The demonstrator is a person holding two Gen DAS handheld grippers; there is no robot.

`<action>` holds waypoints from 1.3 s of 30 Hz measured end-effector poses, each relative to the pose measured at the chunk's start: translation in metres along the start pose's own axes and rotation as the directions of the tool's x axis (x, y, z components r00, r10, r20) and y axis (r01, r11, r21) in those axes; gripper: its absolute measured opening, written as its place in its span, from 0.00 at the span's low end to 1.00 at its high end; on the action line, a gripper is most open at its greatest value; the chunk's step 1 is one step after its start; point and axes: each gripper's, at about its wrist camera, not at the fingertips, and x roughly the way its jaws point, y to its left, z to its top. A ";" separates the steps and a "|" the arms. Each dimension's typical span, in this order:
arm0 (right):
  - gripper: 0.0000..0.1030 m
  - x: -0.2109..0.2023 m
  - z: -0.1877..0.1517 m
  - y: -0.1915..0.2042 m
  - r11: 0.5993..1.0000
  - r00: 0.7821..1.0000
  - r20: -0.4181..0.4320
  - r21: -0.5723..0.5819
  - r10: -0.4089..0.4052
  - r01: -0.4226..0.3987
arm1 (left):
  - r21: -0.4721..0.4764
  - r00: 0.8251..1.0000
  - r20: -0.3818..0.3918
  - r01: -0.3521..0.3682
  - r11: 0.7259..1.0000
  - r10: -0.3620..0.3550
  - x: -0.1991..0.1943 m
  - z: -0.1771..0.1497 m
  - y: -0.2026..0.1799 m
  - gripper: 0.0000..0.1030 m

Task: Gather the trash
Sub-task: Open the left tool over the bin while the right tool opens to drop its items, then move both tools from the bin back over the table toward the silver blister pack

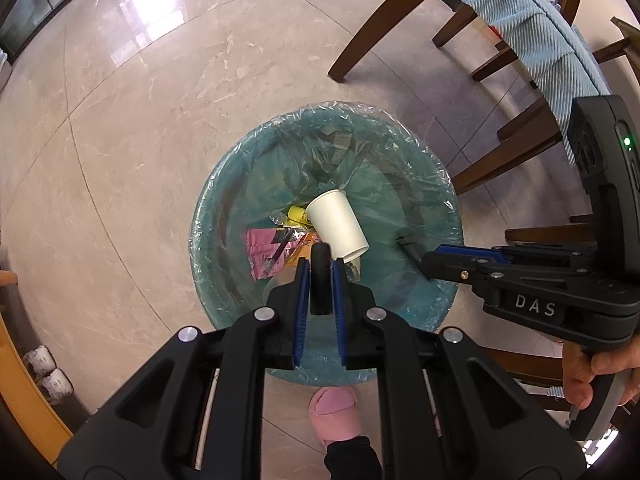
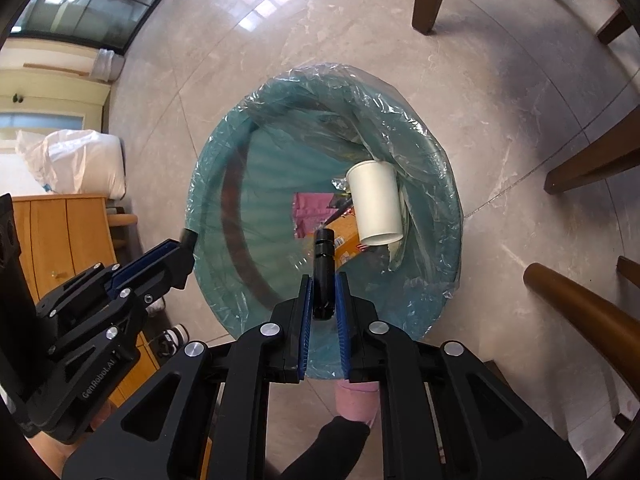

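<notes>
step: over bin (image 1: 224, 208), trash drop seems underway | left tool (image 1: 320, 276) narrow, clamped on black stick (image 1: 321, 280) | right tool (image 2: 324, 292) likewise on its stick (image 2: 324, 276) | cup (image 1: 338, 224) and wrappers (image 1: 268, 252) lie inside liner | next: likely fetch remaining trash

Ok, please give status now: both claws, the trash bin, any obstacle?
Left claw and right claw each shut on a black stick, over the bin. Paper cup and wrappers inside. Pink slipper beside bin, chair legs near.
</notes>
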 end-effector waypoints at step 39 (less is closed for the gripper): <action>0.15 -0.100 -0.012 0.054 0.997 0.994 0.079 -0.008 0.073 -0.073 | -0.076 0.998 0.062 -0.027 0.997 0.032 -0.102 0.000 0.007 0.28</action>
